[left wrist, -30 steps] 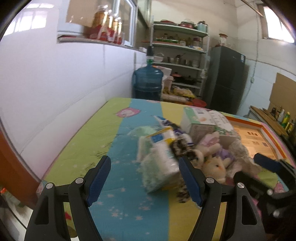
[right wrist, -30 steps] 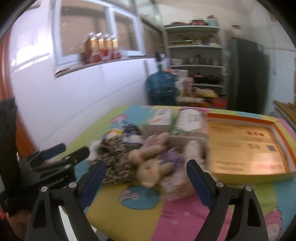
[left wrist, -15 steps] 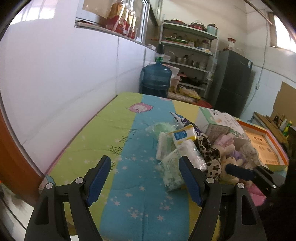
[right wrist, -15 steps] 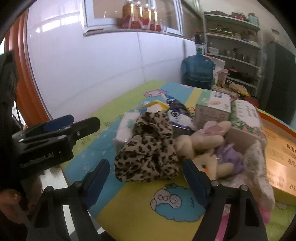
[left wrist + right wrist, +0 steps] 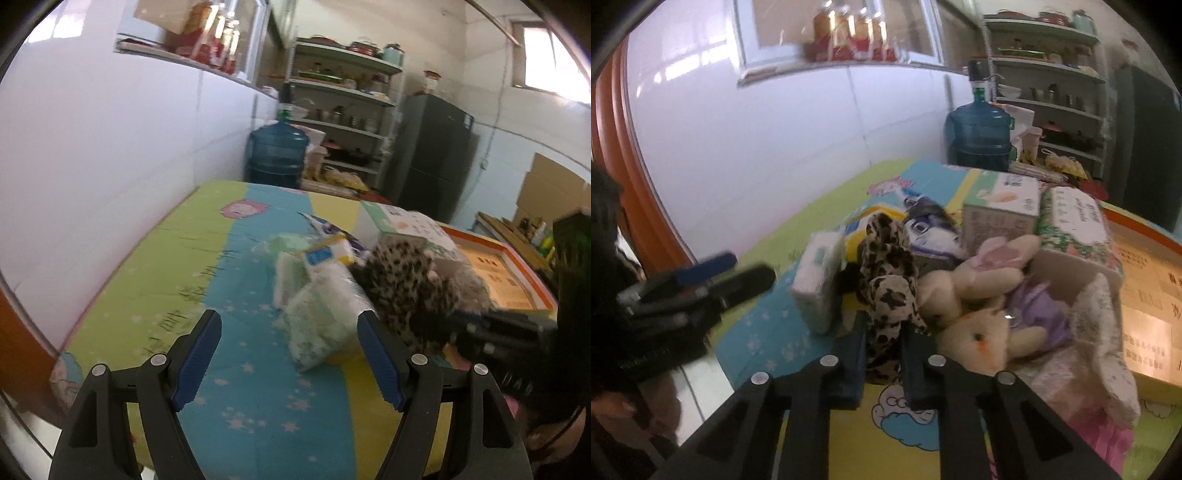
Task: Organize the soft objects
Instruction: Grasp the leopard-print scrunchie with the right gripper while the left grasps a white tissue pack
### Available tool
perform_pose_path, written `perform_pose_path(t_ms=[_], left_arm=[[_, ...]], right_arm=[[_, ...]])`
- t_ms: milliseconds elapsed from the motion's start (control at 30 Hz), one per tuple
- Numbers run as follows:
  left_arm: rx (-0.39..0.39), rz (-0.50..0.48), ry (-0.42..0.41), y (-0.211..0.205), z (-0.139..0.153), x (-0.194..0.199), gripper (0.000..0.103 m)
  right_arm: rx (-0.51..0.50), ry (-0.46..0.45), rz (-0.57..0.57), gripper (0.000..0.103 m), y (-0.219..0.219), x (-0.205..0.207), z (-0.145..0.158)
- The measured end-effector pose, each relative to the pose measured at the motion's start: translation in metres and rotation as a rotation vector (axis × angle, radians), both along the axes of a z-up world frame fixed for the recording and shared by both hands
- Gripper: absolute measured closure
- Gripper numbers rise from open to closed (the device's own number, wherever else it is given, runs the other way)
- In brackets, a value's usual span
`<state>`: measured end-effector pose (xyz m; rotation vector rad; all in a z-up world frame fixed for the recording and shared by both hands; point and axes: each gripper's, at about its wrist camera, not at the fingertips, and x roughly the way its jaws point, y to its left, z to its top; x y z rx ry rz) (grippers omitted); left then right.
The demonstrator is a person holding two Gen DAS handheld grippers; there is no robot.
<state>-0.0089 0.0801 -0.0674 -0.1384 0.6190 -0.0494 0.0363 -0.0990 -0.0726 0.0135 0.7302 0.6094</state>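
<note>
- Left wrist view: left gripper (image 5: 288,354) spread wide, nothing between the blue pads, hanging over the star-print mat (image 5: 236,295) and angled down toward the heap.
- Same view: tissue pack (image 5: 325,317) sits just ahead of the left jaws, leaning on the leopard-print cloth (image 5: 402,284). Right gripper comes in from the right edge, dark and blurred, its tip lost in the cloth.
- Right wrist view: right gripper (image 5: 882,354) jaws have just been closing and now pinch the near edge of the leopard-print cloth (image 5: 886,280) between the pads.
- Cloth lies in the heap, touching the plush rabbit (image 5: 975,306) on its right and a wrapped tissue pack (image 5: 820,280) on its left. Orange-rimmed tray (image 5: 1145,266) lies beyond the heap, to the right.
- Step in hand, my read: lift the cloth clear. Pull up and back slowly so loose folds don't drag the rabbit or tip the tissue pack; the grip is on a thin bunch, so it may slip.
- Pose: right gripper tilted down at the mat, low and close; left gripper (image 5: 713,277) visible at the left edge, apart from the cloth, jaws parted.
</note>
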Motion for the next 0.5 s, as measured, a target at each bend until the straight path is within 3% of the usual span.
perform_pose_path(t_ms=[167, 367, 500], left_arm=[[-0.006, -0.038, 0.004, -0.018, -0.006, 0.005, 0.025], [0.018, -0.008, 0.011, -0.03, -0.018, 0.021, 0.026], [0.012, 0.014, 0.029, -0.028, -0.025, 0.026, 0.06]], right_arm=[[0.038, -0.025, -0.008, 0.091, -0.01, -0.008, 0.013], [0.042, -0.047, -0.029, 0.091, -0.02, -0.015, 0.02], [0.052, -0.047, -0.052, 0.091, -0.029, -0.018, 0.022]])
